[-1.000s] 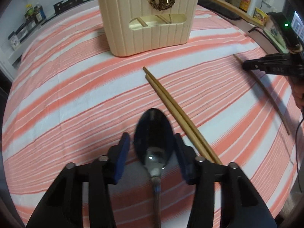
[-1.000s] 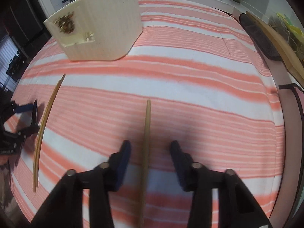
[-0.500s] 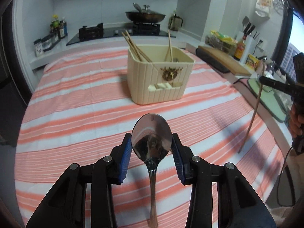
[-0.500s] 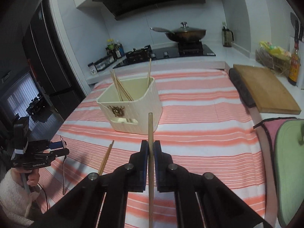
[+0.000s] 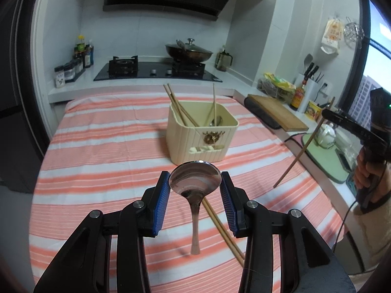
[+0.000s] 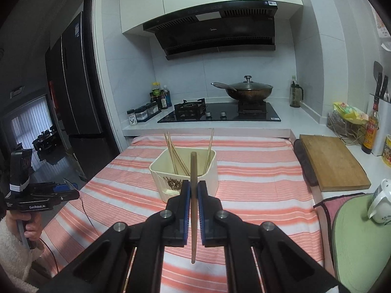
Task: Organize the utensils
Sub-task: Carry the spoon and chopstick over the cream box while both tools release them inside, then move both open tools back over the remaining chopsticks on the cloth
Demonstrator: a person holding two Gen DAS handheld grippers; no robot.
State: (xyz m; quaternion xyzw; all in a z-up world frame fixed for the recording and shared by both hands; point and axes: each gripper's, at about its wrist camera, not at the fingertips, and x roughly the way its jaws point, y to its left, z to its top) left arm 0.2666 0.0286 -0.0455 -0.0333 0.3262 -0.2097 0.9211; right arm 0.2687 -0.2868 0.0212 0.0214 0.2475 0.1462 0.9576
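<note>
My left gripper (image 5: 195, 179) is shut on a metal spoon (image 5: 195, 183), its bowl clamped between the blue pads and its handle hanging down above the striped cloth. My right gripper (image 6: 193, 188) is shut on a wooden chopstick (image 6: 193, 171) that sticks forward past the pads. The cream utensil holder (image 5: 201, 136) (image 6: 185, 174) stands on the table beyond both grippers and holds several chopsticks and a spoon. A pair of chopsticks (image 5: 222, 229) lies on the cloth under my left gripper. In the left wrist view the right gripper (image 5: 328, 114) holds its chopstick (image 5: 303, 146) at the right.
The table wears an orange and white striped cloth (image 5: 110, 146). A wooden cutting board (image 6: 332, 161) lies at the right edge, with a green mat (image 6: 361, 239) and a white cup (image 6: 381, 202) nearer. A stove with a wok (image 6: 246, 90) stands behind. A person's hand (image 6: 27, 222) holds the left gripper.
Both grippers have risen from the cloth and tilted up. The right gripper closed on the chopstick and lifted it. The spoon rose with the left gripper.
</note>
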